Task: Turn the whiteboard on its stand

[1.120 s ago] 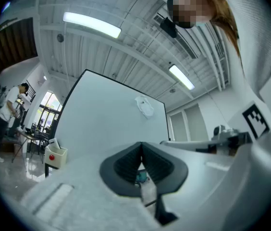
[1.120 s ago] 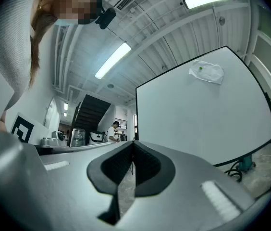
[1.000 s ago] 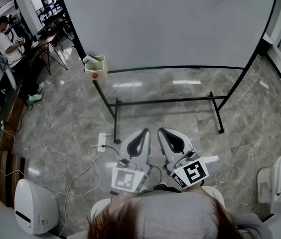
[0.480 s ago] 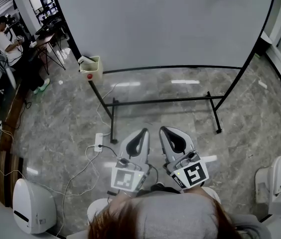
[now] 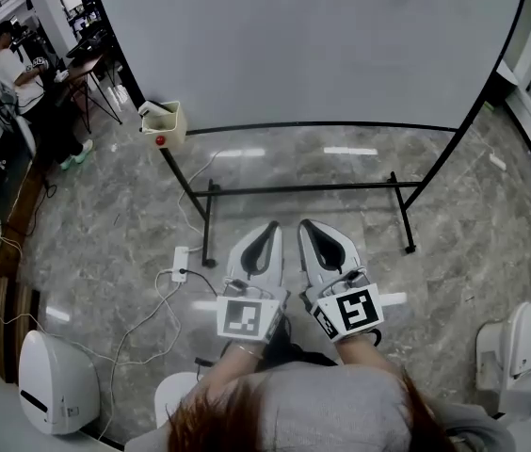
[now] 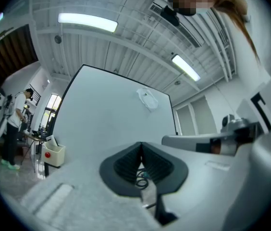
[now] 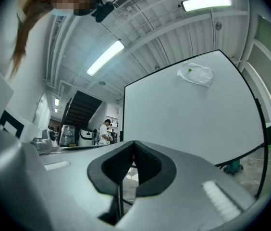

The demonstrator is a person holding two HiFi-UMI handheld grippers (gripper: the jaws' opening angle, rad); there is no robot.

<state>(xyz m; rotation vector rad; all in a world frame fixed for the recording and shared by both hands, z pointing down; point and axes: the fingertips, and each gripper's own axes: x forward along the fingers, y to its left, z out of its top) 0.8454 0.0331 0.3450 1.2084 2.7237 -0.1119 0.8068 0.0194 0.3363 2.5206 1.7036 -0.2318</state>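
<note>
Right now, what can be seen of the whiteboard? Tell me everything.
The whiteboard is large, white and blank, edged by a thin black frame. It is carried on a black metal stand whose two feet, joined by a crossbar, rest on the marbled floor. A crumpled white wad clings near its top right corner, and a small beige box with a red dot hangs at its lower left corner.

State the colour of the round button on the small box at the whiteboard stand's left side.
Red button; it shows best in the head view.
</note>
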